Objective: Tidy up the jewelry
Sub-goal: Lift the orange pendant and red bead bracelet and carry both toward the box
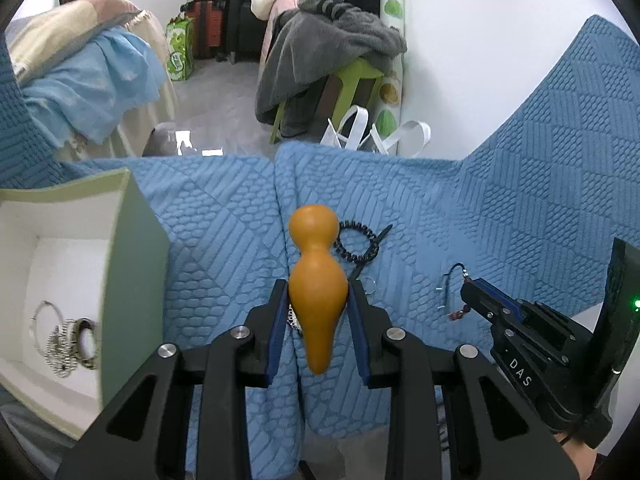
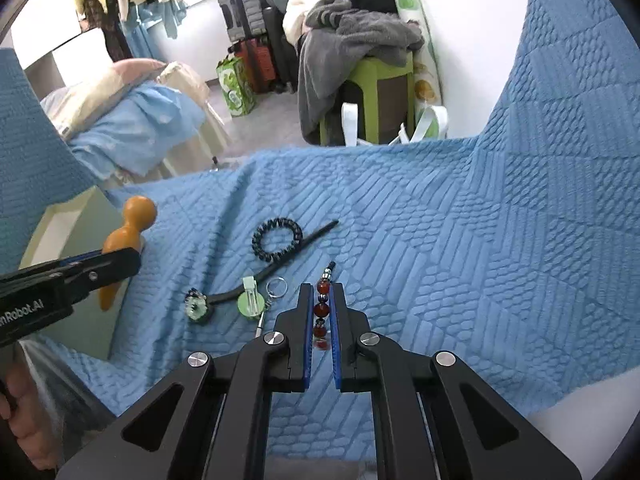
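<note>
My left gripper (image 1: 319, 290) is shut on an orange gourd-shaped ornament (image 1: 316, 280), held above the blue quilted cover; it also shows in the right wrist view (image 2: 124, 240). My right gripper (image 2: 324, 292) is shut on a red bead strand (image 2: 322, 310), low over the cover. A green-sided box (image 1: 132, 280) with white inside stands at the left and holds a watch and bracelets (image 1: 68, 340). A black coil bracelet (image 2: 277, 239), a dark hair stick (image 2: 280, 264), a green round clip (image 2: 250, 304) and a key ring (image 2: 277, 286) lie on the cover.
The blue quilted cover (image 2: 460, 260) drapes a sofa, rising at the right. Beyond its far edge are a green stool with grey clothes (image 2: 360, 48), white bag handles (image 1: 360, 128), a bed with blue bedding (image 1: 92, 80) and luggage.
</note>
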A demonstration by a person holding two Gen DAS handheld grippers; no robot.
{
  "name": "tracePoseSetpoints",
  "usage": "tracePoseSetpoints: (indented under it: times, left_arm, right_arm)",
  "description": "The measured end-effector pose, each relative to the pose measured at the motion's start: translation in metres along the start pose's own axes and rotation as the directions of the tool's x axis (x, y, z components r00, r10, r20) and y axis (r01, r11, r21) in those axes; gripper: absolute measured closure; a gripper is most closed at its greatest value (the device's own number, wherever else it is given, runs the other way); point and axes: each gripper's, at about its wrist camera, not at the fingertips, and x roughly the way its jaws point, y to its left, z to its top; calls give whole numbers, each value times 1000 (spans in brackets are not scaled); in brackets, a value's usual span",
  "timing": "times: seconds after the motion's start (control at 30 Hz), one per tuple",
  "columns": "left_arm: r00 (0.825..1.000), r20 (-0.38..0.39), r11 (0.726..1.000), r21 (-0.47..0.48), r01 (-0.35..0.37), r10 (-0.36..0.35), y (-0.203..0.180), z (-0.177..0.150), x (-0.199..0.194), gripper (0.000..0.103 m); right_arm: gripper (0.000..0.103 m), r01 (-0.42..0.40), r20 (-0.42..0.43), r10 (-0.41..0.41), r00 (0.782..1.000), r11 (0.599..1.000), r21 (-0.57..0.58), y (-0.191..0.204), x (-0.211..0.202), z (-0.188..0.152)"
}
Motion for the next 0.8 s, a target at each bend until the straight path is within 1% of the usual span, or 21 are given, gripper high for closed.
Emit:
tracePoseSetpoints:
  times: [0.17, 0.37, 0.53, 0.8]
  left_arm:
    - [1000, 30, 1000, 8, -9, 9, -1, 9, -33, 73]
    - [997, 69, 999, 31, -25, 23, -3, 17, -69, 73]
    - [994, 103, 999, 35, -24, 20, 2, 22, -95, 73]
    - [988, 150, 999, 34, -41, 36, 18, 30, -134, 73]
  right_arm:
    - [98, 12, 23, -12, 1000, 1000, 8, 4, -25, 10]
    - [98, 22, 71, -22, 997, 1000, -1, 13, -59, 30]
    - [98, 17, 118, -12, 993, 999, -36, 32, -85, 45]
    - [98, -18, 171, 31, 985, 997, -75, 69, -111, 66]
